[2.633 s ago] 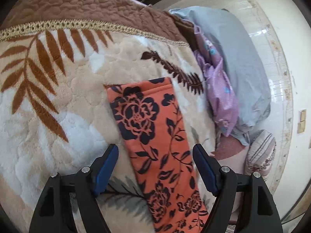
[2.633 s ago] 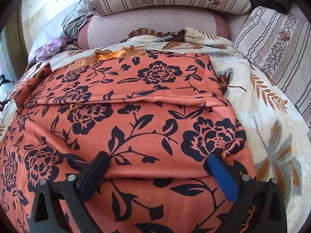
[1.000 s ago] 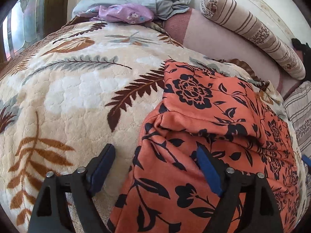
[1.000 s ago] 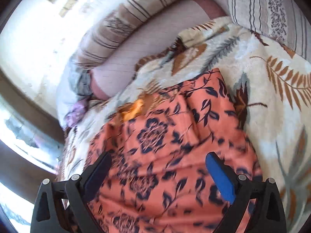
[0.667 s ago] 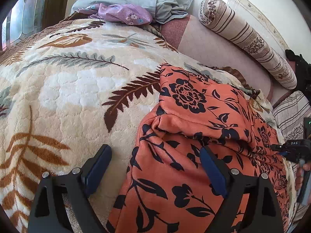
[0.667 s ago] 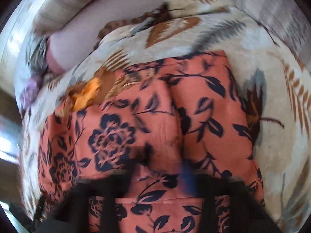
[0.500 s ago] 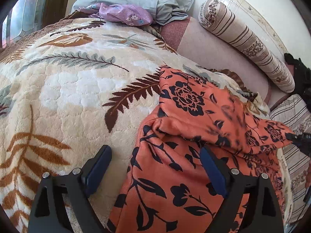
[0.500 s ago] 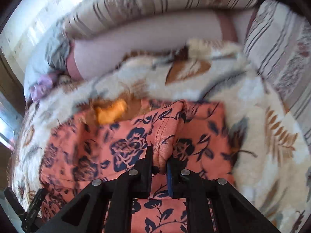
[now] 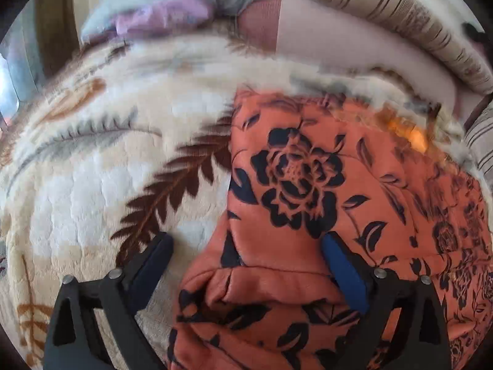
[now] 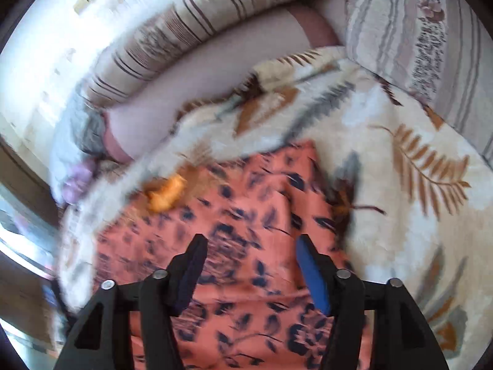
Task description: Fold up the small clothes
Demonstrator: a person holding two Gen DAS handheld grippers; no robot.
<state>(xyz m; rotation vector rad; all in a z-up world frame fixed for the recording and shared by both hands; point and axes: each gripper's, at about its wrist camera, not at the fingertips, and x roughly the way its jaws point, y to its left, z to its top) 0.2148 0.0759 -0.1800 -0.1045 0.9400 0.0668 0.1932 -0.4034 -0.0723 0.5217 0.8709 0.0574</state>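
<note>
An orange garment with dark navy flowers (image 9: 308, 185) lies folded over itself on a cream blanket with leaf print (image 9: 92, 191). My left gripper (image 9: 246, 246) is open, its fingers straddling the garment's bunched near-left edge, holding nothing. In the right wrist view the same garment (image 10: 246, 222) lies below my right gripper (image 10: 249, 246), which is open just above the cloth. An orange inner patch (image 10: 168, 192) shows at the garment's far edge. Both views are blurred by motion.
A striped bolster pillow (image 10: 191, 30) and a striped cushion (image 10: 425, 37) lie at the bed's head on a pink sheet (image 9: 339, 49). Grey and purple clothes (image 9: 160, 9) are piled at the far left. A window (image 10: 18, 240) is left of the bed.
My right gripper, shut on a garment fold half a second ago, has let go and opened. My left gripper has moved forward over the garment's near edge, still open.
</note>
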